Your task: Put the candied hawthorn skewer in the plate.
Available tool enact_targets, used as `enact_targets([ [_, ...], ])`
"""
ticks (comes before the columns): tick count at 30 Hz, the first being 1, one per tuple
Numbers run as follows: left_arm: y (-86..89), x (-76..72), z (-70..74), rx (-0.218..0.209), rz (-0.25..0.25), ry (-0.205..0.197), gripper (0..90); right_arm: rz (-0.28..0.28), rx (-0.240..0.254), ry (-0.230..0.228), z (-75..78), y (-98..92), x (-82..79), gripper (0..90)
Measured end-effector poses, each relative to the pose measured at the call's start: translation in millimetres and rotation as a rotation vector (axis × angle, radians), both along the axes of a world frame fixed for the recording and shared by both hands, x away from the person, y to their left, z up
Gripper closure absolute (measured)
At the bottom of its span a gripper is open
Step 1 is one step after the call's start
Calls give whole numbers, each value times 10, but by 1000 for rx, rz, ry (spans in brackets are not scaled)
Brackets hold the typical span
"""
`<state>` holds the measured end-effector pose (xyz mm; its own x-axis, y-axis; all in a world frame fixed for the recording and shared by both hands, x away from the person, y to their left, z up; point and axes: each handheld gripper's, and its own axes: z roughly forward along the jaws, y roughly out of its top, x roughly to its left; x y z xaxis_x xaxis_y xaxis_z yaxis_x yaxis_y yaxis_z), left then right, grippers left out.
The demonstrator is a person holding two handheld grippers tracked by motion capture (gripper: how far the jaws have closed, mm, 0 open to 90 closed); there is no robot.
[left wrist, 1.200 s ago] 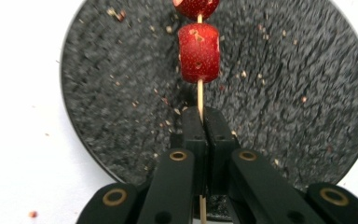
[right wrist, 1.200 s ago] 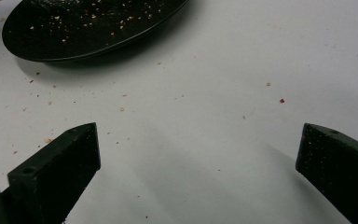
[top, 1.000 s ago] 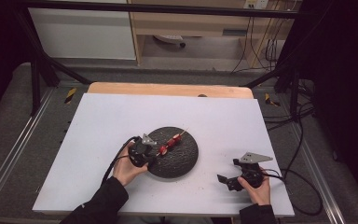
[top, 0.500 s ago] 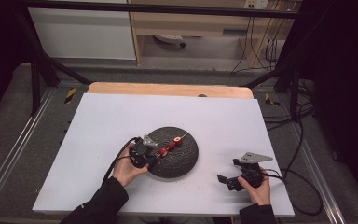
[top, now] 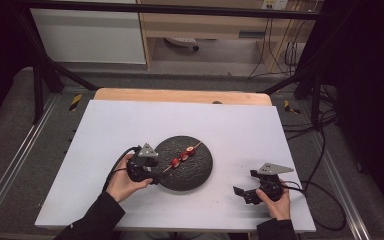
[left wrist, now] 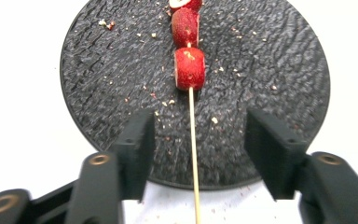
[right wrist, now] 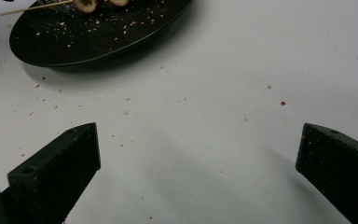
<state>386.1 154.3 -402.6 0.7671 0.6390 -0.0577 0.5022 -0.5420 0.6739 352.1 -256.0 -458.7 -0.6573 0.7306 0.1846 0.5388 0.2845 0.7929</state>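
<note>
Skewer of red fruit resting on a round black plate.

The thin wooden skewer (left wrist: 193,140) carries glossy, crumb-dusted red pieces (left wrist: 189,68) and lies across the rough, wrinkle-textured plate (left wrist: 279,65), its bare end projecting over the rim. The left gripper (left wrist: 198,140) has just been opening; its blocky black jaws flank the stick without touching. The right gripper (right wrist: 198,163) gapes wide over the crumb-flecked white tabletop (right wrist: 242,60), holding nothing.

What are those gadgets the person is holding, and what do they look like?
Two handheld grippers, all black. The left gripper and right gripper each end in two blocky black jaws, carry a grey three-cornered plate on top and trail a black cable. The person wears dark long sleeves.
</note>
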Motion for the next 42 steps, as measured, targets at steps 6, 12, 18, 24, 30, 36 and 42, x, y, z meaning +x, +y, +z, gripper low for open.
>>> enact_targets([
  [6,178,-68,24,-29,-4,-34,236,-6,6,0,12,-8,-1,5],
  [12,401,-131,-12,-58,23,-63,108,-9,3,8,10,-5,3,5],
  [18,659,-183,-106,-43,49,-89,62,-6,-9,12,3,-3,11,5],
  [24,881,-259,-238,-59,60,-96,56,-9,-4,14,1,1,11,5],
  [30,1068,-344,-355,-86,100,-113,65,-9,-11,18,-3,3,14,5],
  [36,1211,-405,-458,-86,125,-112,68,-8,-26,27,-7,2,10,5],
  [42,1274,-439,-492,-96,137,-110,68,-9,-27,34,-14,-3,9,5],
])
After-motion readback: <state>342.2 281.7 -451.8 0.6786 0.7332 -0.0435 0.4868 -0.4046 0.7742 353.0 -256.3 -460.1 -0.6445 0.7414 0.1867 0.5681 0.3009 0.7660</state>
